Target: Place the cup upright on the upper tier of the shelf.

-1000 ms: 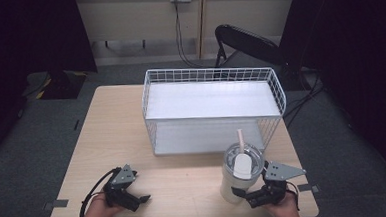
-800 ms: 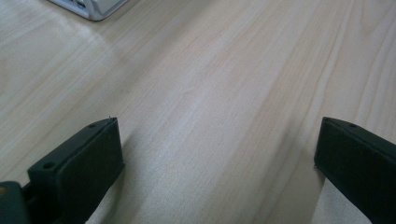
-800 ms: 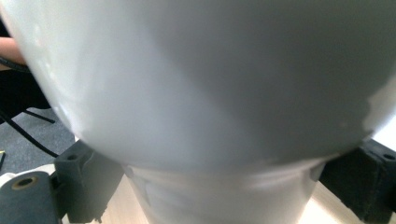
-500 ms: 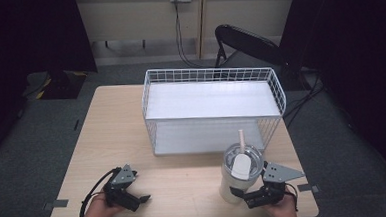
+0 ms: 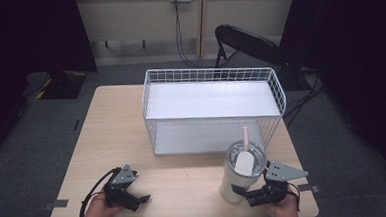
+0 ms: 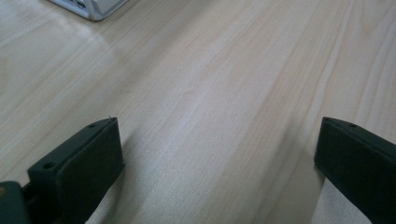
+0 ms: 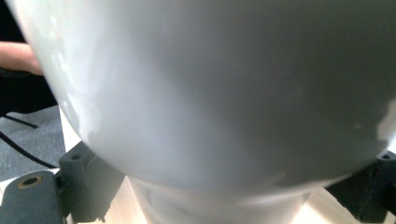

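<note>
A white tumbler (image 5: 242,173) with a clear lid and a pale straw (image 5: 245,136) stands upright at the table's front right. My right gripper (image 5: 243,196) lies low on the table at its base, jaws pointing left. In the right gripper view the tumbler (image 7: 210,93) looms very close, and the right gripper (image 7: 224,196) is open, one jaw on each side of the narrow foot and apart from it. At the front left, my left gripper (image 5: 142,201) rests on the wood. It is open in the left gripper view (image 6: 215,154), with bare tabletop between the jaws.
A large white wire basket (image 5: 209,69) with a white floor takes up the back middle and right of the wooden table (image 5: 106,123). Its front corner (image 6: 93,9) lies ahead of the left gripper. A black chair (image 5: 242,41) stands behind the table.
The right gripper has slid a little to the left, closer in around the tumbler's base. The left gripper and the tumbler have stayed put.
</note>
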